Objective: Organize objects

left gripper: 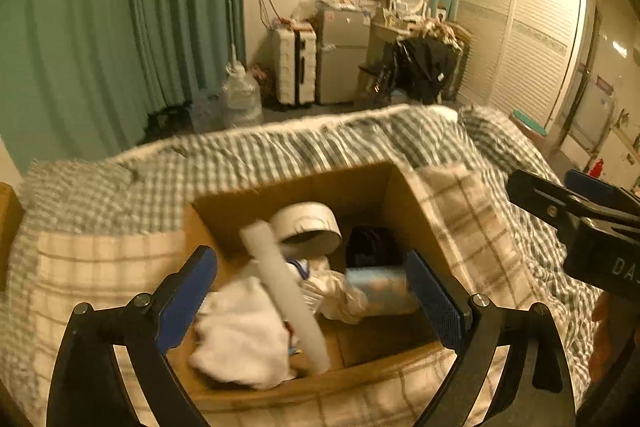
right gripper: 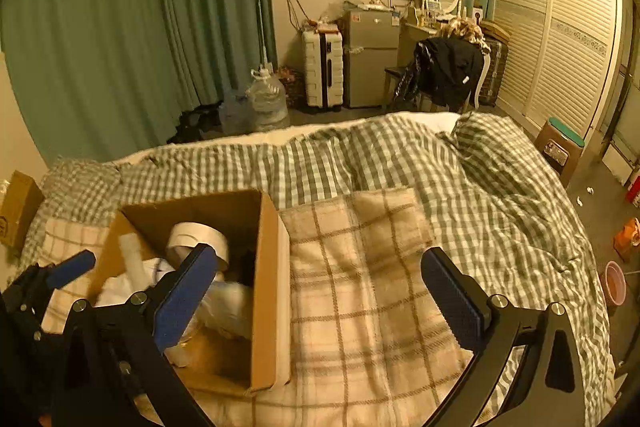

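Note:
An open cardboard box point(left gripper: 400, 203) sits on a beige plaid blanket point(left gripper: 460, 227) on the bed. Inside lie a white tube point(left gripper: 286, 295), a white tape roll point(left gripper: 306, 229), white cloth point(left gripper: 240, 339), a pale blue cylinder point(left gripper: 376, 289) and a dark item point(left gripper: 372, 247). My left gripper point(left gripper: 312, 303) is open and empty, hovering over the box. My right gripper point(right gripper: 320, 291) is open and empty above the blanket, just right of the box point(right gripper: 266, 287). The right gripper's body shows in the left wrist view point(left gripper: 580, 223). The left gripper also shows in the right wrist view point(right gripper: 60, 279).
A green checked duvet point(right gripper: 400, 155) covers the bed. A small cardboard box point(right gripper: 18, 207) sits at the far left. Beyond the bed are water jugs point(right gripper: 266, 103), a suitcase point(right gripper: 322, 71), a mini fridge point(right gripper: 370, 55), a chair with clothes point(right gripper: 448, 67) and a stool point(right gripper: 560, 147).

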`<state>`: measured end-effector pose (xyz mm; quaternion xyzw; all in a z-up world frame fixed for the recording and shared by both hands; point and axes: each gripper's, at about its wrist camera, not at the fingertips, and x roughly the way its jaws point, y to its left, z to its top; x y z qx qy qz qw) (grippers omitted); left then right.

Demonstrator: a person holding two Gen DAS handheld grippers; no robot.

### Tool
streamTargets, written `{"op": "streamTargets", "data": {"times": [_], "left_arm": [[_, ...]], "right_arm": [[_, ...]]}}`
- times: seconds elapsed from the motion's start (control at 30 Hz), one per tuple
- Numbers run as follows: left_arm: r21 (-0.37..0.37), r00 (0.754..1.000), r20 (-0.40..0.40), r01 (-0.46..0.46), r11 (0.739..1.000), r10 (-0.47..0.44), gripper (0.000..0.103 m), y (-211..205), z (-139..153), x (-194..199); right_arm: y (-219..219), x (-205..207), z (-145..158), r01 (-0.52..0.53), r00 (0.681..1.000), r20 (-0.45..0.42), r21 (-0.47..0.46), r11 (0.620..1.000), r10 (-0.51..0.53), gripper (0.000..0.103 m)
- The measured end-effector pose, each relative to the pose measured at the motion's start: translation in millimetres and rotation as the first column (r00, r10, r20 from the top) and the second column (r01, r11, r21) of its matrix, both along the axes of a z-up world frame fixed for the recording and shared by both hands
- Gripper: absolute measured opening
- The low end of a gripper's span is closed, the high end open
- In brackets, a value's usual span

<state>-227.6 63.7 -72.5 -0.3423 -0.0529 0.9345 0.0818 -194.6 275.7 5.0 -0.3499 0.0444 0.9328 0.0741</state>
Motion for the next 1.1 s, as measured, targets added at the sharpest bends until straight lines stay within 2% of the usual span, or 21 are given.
{"op": "streamTargets", "data": {"times": [0.1,0.27,0.4,0.57,0.7,0.8,0.97,1.1], "left_arm": [[-0.014,0.998,-0.060,-0.034,0.999,0.033,0.103,-12.1,35.0,24.7],[-0.012,0.983,-0.165,-0.088,0.996,0.085,0.103,-34.0,84.1,76.6],[0.002,0.967,-0.214,-0.143,0.990,0.140,0.103,-51.2,104.8,115.5],[0.025,0.948,-0.242,-0.205,0.978,0.205,0.103,-74.2,111.9,150.6],[0.025,0.932,-0.246,-0.268,0.963,0.266,0.103,-85.9,91.8,168.0],[0.038,0.913,-0.238,-0.331,0.943,0.331,0.103,-94.0,67.9,173.9],[0.049,0.898,-0.230,-0.374,0.926,0.375,0.103,-98.3,25.8,174.3],[0.021,0.909,-0.193,-0.372,0.928,0.369,0.103,-95.1,-7.1,162.2]], "right_arm": [[-2.6,22.3,29.8,-0.005,0.999,-0.049,0.003,1.000,0.005,0.102],[-15.9,68.0,82.9,-0.019,0.990,-0.142,0.026,0.999,0.023,0.103],[-29.7,105.6,115.9,-0.040,0.978,-0.201,0.045,0.998,0.049,0.103],[-49.9,142.1,131.7,-0.058,0.966,-0.248,0.081,0.995,0.076,0.103],[-62.1,160.2,118.5,-0.069,0.960,-0.265,0.077,0.995,0.087,0.103],[-68.6,157.5,89.7,-0.083,0.968,-0.230,0.067,0.994,0.097,0.103],[-72.3,147.5,42.3,-0.059,0.971,-0.225,0.114,0.992,0.084,0.103],[-76.7,137.7,11.7,-0.060,0.971,-0.223,0.146,0.988,0.092,0.103]]}}
